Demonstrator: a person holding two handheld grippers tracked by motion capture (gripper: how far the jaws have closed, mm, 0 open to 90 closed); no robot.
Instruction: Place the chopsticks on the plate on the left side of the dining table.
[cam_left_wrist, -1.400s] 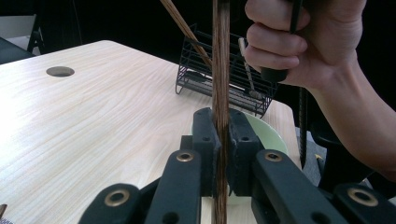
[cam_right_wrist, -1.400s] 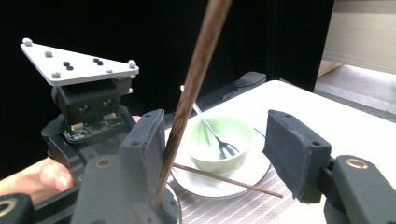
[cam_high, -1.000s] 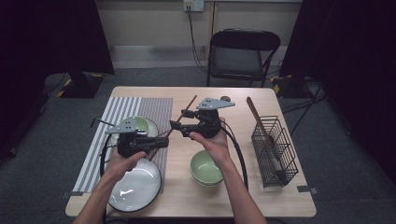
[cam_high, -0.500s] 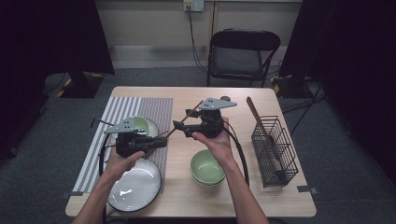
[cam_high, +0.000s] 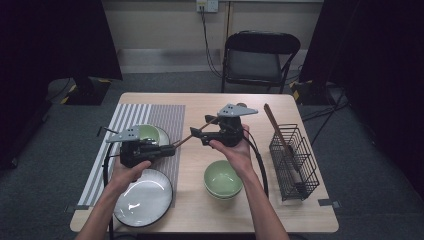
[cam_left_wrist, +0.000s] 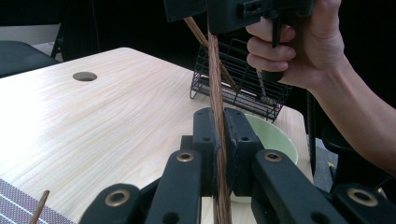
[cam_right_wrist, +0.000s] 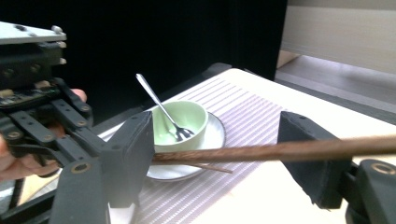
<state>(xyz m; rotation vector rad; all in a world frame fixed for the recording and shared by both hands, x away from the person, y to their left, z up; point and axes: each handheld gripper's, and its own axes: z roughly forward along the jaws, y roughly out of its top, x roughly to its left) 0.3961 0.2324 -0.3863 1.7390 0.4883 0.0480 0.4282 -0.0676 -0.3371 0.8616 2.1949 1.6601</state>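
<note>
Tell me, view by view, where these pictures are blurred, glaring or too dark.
High view: the room around the table falls into near black, and the white plate carries a soft sheen. Left gripper view: the near jaws and chopsticks are soft, while the tabletop at left is washed out by glare. Right gripper view: the near jaws are blurred, the green cup sharper, the background black.

The chopsticks (cam_left_wrist: 215, 88) at the centre of the left gripper view are dark brown wood with a fine grain. The table (cam_high: 200, 210) is pale, smooth wood laminate. Right of centre in the high view stands a black wire-metal rack (cam_high: 295, 160). The green bowl (cam_high: 222, 180) and white plate (cam_high: 145, 197) look glazed and glossy. The striped mat (cam_high: 125, 117) at left looks woven and matt.
</note>
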